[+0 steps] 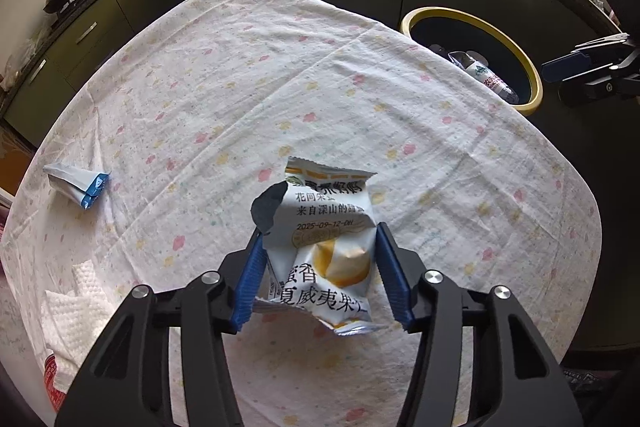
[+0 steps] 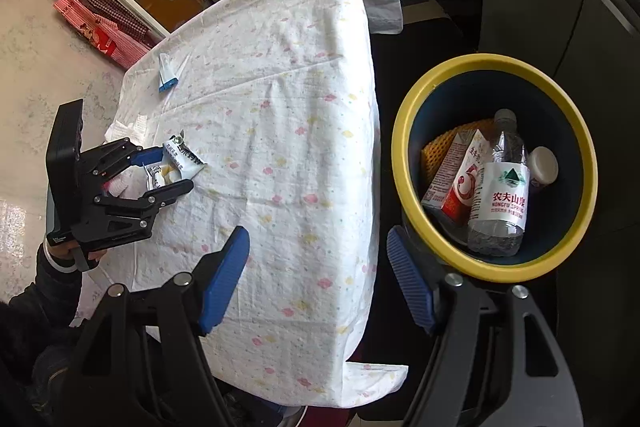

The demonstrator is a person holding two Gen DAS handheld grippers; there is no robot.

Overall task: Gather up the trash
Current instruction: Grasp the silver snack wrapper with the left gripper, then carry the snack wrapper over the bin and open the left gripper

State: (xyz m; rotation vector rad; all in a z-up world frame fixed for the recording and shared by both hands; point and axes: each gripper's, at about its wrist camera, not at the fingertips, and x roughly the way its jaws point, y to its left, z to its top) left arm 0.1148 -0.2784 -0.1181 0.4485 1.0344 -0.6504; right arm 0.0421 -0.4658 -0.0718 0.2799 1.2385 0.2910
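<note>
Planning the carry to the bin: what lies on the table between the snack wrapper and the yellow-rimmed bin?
Only bare cloth lies between the wrapper and the bin, as both wrist views show.
</note>
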